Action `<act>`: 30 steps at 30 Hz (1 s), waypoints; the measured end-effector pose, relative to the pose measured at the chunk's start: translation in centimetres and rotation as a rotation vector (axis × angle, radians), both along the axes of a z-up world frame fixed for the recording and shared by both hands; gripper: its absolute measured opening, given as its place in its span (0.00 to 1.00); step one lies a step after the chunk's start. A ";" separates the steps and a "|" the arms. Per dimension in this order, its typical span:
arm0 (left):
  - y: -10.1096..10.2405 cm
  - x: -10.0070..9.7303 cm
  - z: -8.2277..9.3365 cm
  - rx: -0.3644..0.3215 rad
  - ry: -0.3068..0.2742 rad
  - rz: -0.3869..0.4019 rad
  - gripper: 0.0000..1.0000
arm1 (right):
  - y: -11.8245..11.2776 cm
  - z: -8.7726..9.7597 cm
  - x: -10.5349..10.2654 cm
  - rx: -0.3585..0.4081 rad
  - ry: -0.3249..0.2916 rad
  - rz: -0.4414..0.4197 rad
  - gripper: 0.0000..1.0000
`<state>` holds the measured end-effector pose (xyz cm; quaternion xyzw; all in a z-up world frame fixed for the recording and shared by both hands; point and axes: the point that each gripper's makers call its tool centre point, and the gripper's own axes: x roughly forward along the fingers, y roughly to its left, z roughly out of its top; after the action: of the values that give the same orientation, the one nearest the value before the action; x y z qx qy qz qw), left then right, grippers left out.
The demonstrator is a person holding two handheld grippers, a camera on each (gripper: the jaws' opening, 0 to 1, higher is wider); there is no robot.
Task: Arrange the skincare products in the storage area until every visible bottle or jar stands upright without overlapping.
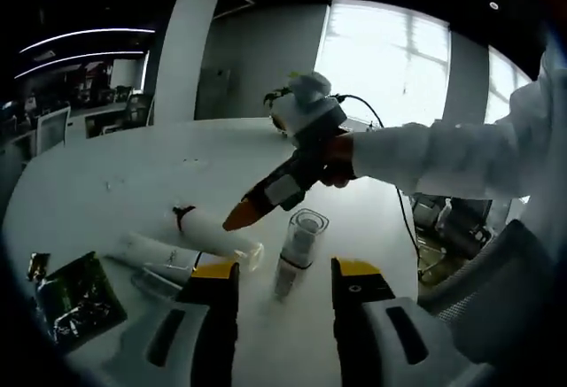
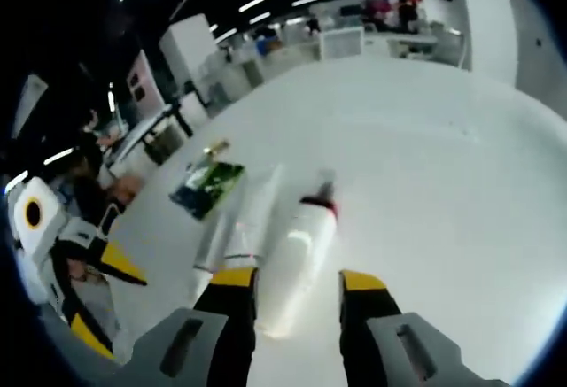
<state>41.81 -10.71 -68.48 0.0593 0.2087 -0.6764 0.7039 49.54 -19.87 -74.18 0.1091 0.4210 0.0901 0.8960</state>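
Skincare items are counted as four on the round white bench [image 1: 106,174]. One white bottle with a dark red collar and black tip [image 1: 217,232] is seen lying on its side, and one slim white tube [image 1: 159,254] lies just beside it. One small bottle with a clear cap [image 1: 299,250] stands upright near them. One green foil sachet [image 1: 75,298] lies flat, apart from the tube.

In the left gripper view, the left gripper [image 1: 283,294] is held with its jaws open and empty, just short of the upright bottle. The right gripper [image 1: 252,210], carried by a hand in a white sleeve [image 1: 443,152], is seen reaching down to the lying white bottle.

In the right gripper view, the right gripper [image 2: 297,303] is shown with its jaws spread to either side of the lying bottle's base [image 2: 297,267]; whether they press on it cannot be told. The tube [image 2: 244,219] and the sachet [image 2: 208,183] lie beyond.
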 end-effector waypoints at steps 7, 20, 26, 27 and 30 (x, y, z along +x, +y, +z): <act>0.2 0.1 0.2 -0.010 -0.007 0.009 0.37 | -0.1 0.2 2.7 -0.069 0.055 0.050 0.35; 1.1 0.5 0.0 -0.007 -0.011 0.034 0.37 | -1.3 -2.2 4.4 -0.196 0.254 0.082 0.41; 1.2 0.8 0.1 -0.004 -0.016 0.028 0.37 | -0.8 -3.3 4.9 -0.201 0.350 0.061 0.46; 1.2 1.1 0.4 -0.014 -0.009 0.037 0.37 | -0.7 -3.5 5.0 -0.212 0.362 0.061 0.46; 1.3 1.3 1.1 -0.041 0.001 0.050 0.37 | -0.5 -4.0 5.3 -0.248 0.401 0.056 0.41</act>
<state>43.13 -9.42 -67.38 0.0395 0.1965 -0.6627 0.7215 54.84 -20.41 -78.13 0.0022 0.6011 0.0393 0.7982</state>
